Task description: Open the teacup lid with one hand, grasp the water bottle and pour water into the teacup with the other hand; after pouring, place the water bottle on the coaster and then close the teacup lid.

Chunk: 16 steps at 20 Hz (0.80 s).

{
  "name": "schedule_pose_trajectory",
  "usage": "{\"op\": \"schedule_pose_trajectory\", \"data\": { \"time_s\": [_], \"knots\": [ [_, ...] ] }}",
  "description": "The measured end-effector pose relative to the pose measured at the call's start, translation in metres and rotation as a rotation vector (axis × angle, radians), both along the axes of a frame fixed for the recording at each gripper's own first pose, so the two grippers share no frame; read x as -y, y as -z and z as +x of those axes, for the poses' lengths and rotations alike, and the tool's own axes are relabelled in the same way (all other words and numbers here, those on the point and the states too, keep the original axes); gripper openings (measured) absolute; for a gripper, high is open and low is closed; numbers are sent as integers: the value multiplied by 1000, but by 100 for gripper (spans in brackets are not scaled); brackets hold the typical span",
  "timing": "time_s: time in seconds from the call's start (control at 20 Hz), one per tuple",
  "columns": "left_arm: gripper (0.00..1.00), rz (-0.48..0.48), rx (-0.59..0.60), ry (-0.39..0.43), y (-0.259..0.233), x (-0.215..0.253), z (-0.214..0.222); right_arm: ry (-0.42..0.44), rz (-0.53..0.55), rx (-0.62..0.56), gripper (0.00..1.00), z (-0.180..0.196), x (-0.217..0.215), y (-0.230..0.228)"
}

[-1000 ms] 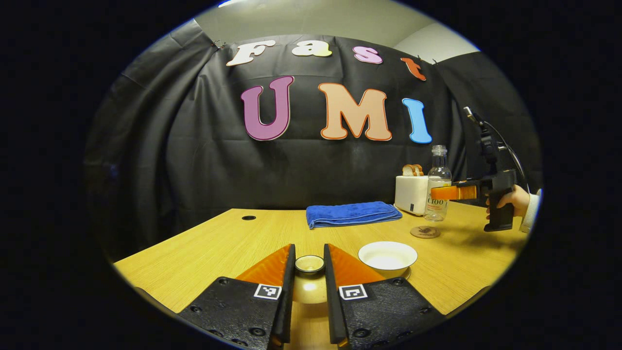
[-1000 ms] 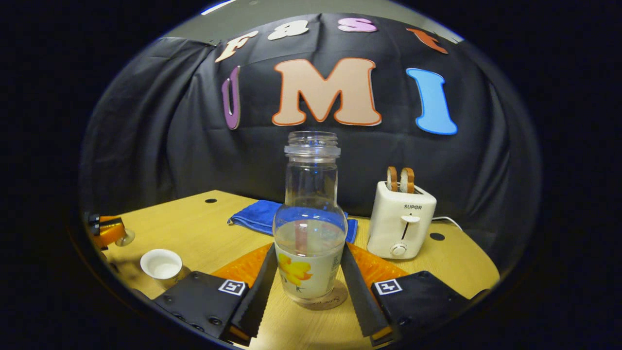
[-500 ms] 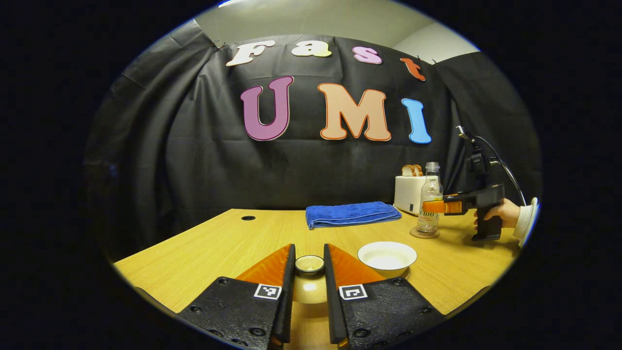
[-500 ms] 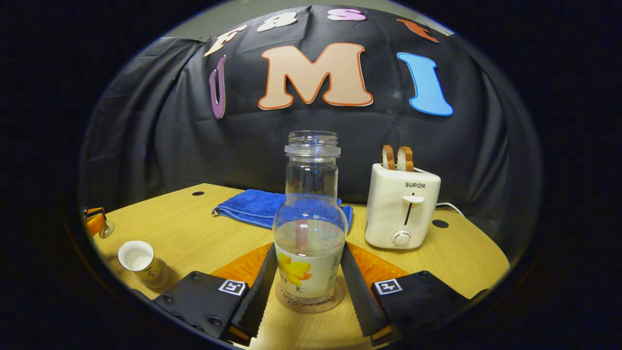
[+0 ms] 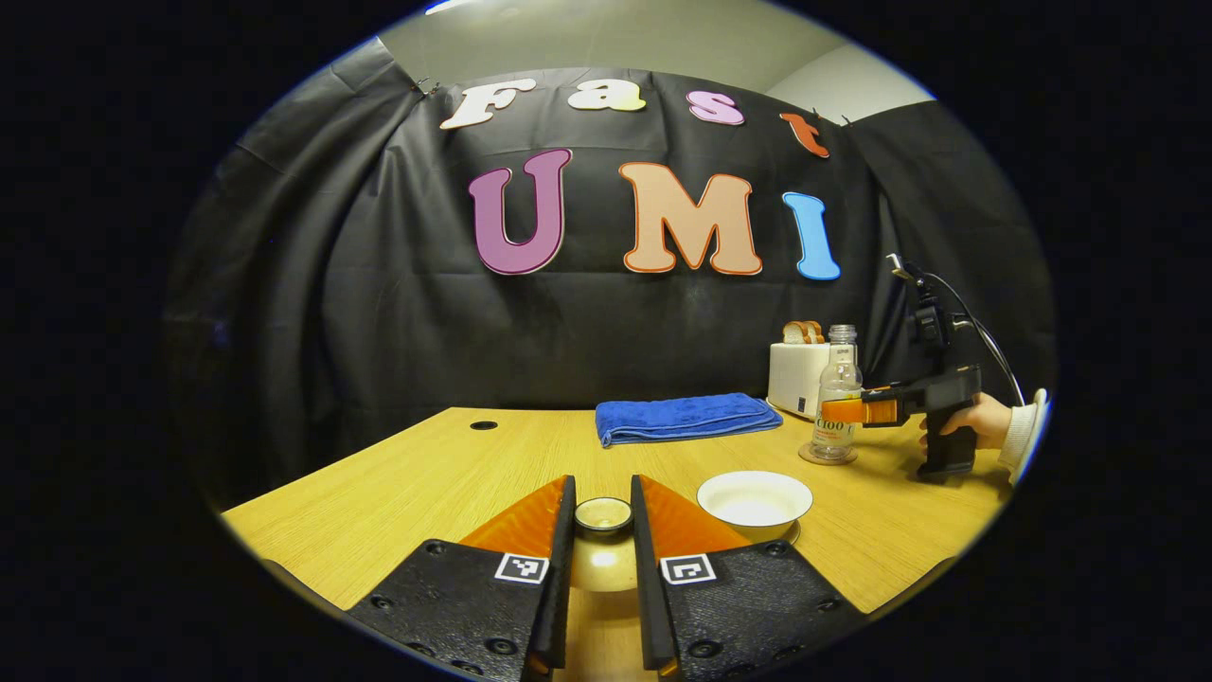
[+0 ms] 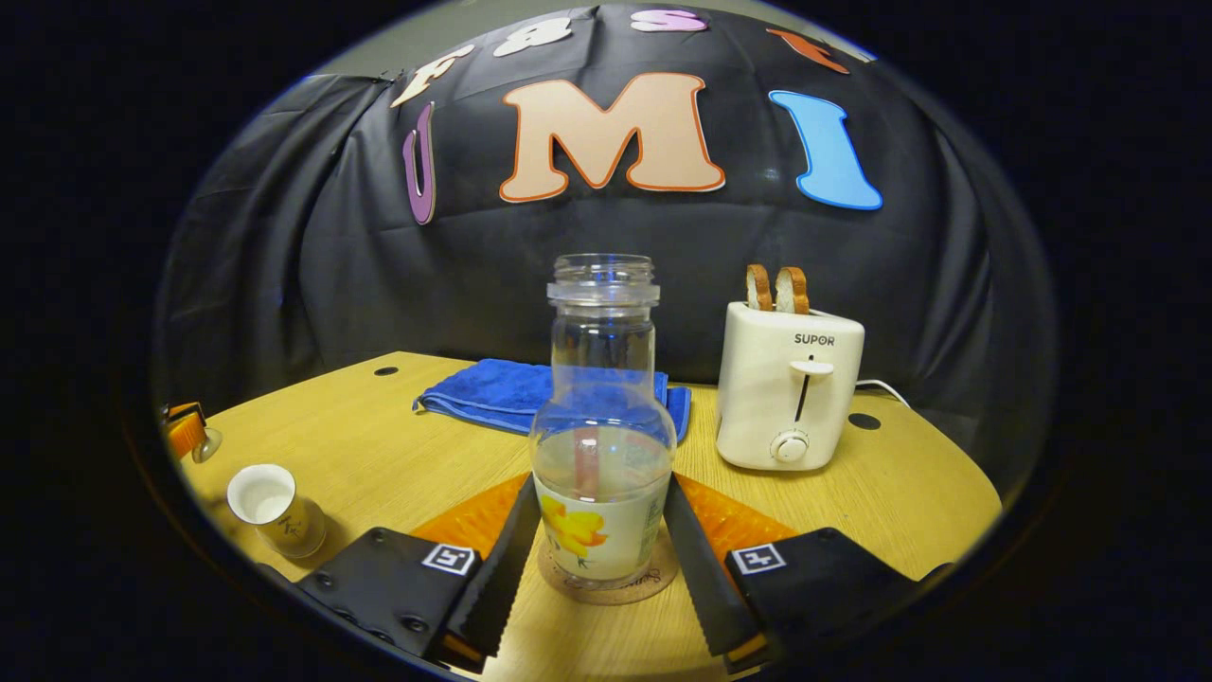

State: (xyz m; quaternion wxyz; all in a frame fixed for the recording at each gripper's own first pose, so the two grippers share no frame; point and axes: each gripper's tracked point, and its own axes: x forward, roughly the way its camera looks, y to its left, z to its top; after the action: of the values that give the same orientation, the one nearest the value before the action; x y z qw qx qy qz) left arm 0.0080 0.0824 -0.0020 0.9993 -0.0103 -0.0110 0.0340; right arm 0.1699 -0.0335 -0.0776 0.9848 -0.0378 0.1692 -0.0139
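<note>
pouring looks finished, judging by the pale liquid in the small white ceramic teacup (image 6: 275,511). clear glass water bottle (image 6: 603,445) with a yellow flower label, uncapped and partly full, standing upright on the round brown cork coaster (image 6: 606,583), so the placing step is all but done. right gripper (image 6: 598,554) with its 2 fingers (image 6: 502,559) pressed against either side of the bottle's lower body, clenched on it and not yet let go; seen far off in the left gripper view too, right gripper (image 5: 847,410) at the bottle, a hand (image 5: 985,419) on its handle. left gripper (image 5: 603,526) clamped on the knob of the round glazed teacup lid (image 5: 603,559), lid held just above the light wooden table (image 5: 426,493), close beside the open cup; hard to say whether its rim grazes the wood. left to do: release the bottle, withdraw the right gripper, then carry the lid across and seat it on the cup. off the task: folded blue towel (image 6: 516,393) and white 2-slot toaster (image 6: 791,398) with bread in it at the back of the table.
</note>
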Motion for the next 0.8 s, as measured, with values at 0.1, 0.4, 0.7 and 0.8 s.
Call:
{"op": "schedule_pose_trajectory", "data": {
  "time_s": [0.1,0.4,0.7,0.8],
  "knots": [
    [28,0,0,0,0,0,1,3,18,-4,81,-1,0,0],
    [28,-1,2,4,0,2,0,-1,-18,25,95,-15,0,-14],
    [28,-1,5,2,-1,1,0,-17,-11,62,91,-46,-3,-33],
    [28,-2,4,4,-1,1,-1,-22,-27,92,95,-58,-2,-41]
  ]
}}
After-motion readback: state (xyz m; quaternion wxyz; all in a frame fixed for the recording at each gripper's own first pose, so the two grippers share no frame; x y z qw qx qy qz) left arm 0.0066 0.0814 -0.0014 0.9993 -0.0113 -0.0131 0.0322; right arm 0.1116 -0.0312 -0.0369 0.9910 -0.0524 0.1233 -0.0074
